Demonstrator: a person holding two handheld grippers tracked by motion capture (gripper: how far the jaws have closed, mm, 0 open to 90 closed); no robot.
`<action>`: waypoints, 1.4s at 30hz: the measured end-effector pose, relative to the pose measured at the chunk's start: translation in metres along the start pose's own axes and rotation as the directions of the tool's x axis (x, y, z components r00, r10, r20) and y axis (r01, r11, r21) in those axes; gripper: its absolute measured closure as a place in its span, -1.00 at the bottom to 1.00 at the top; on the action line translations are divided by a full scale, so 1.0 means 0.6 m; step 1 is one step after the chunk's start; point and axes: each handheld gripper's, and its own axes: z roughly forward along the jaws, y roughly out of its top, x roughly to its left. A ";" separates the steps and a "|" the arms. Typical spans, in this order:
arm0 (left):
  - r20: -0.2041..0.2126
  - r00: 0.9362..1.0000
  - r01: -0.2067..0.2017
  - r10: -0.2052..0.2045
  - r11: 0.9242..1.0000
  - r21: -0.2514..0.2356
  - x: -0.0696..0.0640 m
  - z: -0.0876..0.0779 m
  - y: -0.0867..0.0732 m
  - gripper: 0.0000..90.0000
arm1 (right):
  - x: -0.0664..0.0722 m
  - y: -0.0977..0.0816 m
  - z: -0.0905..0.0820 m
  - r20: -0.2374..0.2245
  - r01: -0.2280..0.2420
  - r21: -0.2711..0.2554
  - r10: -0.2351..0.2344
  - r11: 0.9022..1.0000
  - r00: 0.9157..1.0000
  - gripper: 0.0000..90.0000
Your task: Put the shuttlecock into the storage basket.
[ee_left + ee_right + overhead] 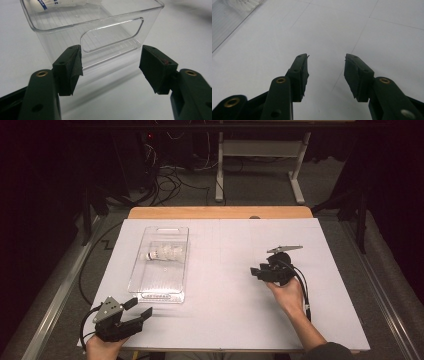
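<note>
Near edge of the desk, left corner: your left gripper (131, 312) sits low at the white board (235, 320) that covers the desk, pointing up-board toward the clear bin (161, 292). In the left gripper view its jaws stand wide apart, nothing between the pads (75, 67); the bin's near end wall with the handle cut-out (112, 35) lies just beyond the tips, apart from them, not touched.

Right side, mid-board: your right gripper (256, 271) rests in your right hand (287, 295), turned toward the bin across bare board. In the right gripper view its jaws are parted about halfway and empty, with only white surface past the tips and a corner of the bin at the far upper left.

Left half of the board, running from the near-left toward the far edge: the clear bin stands upright on its base. Inside it, toward the far end, lies a white shuttlecock (167, 253) on its side, cork with a blue band pointing left.

Reading of progress: the shuttlecock is already in the bin and neither tool holds anything, so the placing looks done. If the bin itself is the next thing to move, that is not begun; your left tool is lined up on the near wall but has not closed. Nothing else lies on the board to be gathered.
</note>
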 end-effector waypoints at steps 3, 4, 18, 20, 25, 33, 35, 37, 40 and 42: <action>-0.001 1.000 0.000 0.000 1.000 0.001 0.000 0.000 0.000 -0.22 | -0.002 -0.004 -0.002 0.002 -0.001 -0.001 0.001 1.000 1.000 0.21; 0.000 1.000 0.000 0.000 1.000 0.001 0.000 0.000 0.000 -0.22 | -0.003 -0.005 -0.003 0.001 -0.001 -0.001 0.001 1.000 1.000 0.21; -0.001 1.000 0.000 0.000 1.000 0.001 0.000 0.000 0.000 -0.22 | -0.011 -0.015 -0.011 0.007 -0.012 -0.006 0.012 1.000 1.000 0.21; -0.001 1.000 0.000 0.000 1.000 0.000 0.000 0.000 0.000 -0.22 | -0.012 -0.017 -0.013 0.007 -0.012 -0.008 0.012 1.000 1.000 0.21; -0.001 1.000 0.001 -0.001 1.000 0.000 0.000 0.001 0.000 -0.22 | -0.015 -0.021 -0.016 0.009 -0.015 -0.009 0.015 1.000 1.000 0.21; -0.001 1.000 0.001 -0.001 1.000 0.001 0.000 0.001 0.000 -0.22 | -0.017 -0.026 -0.019 0.013 -0.015 -0.006 0.015 1.000 1.000 0.20; -0.001 1.000 0.001 -0.001 1.000 0.002 0.000 0.001 0.000 -0.22 | -0.017 -0.026 -0.020 0.012 -0.017 -0.005 0.017 1.000 1.000 0.20; -0.001 1.000 0.000 0.000 1.000 0.001 0.000 0.001 0.000 -0.22 | -0.017 -0.026 -0.021 0.011 -0.021 -0.005 0.021 1.000 1.000 0.19; -0.001 1.000 0.001 -0.001 1.000 0.001 0.000 0.001 0.000 -0.22 | -0.018 -0.028 -0.023 0.013 -0.019 -0.008 0.019 1.000 1.000 0.19; -0.001 1.000 0.001 -0.001 1.000 0.001 0.000 0.001 0.000 -0.22 | -0.018 -0.030 -0.024 0.016 -0.020 -0.011 0.020 1.000 1.000 0.20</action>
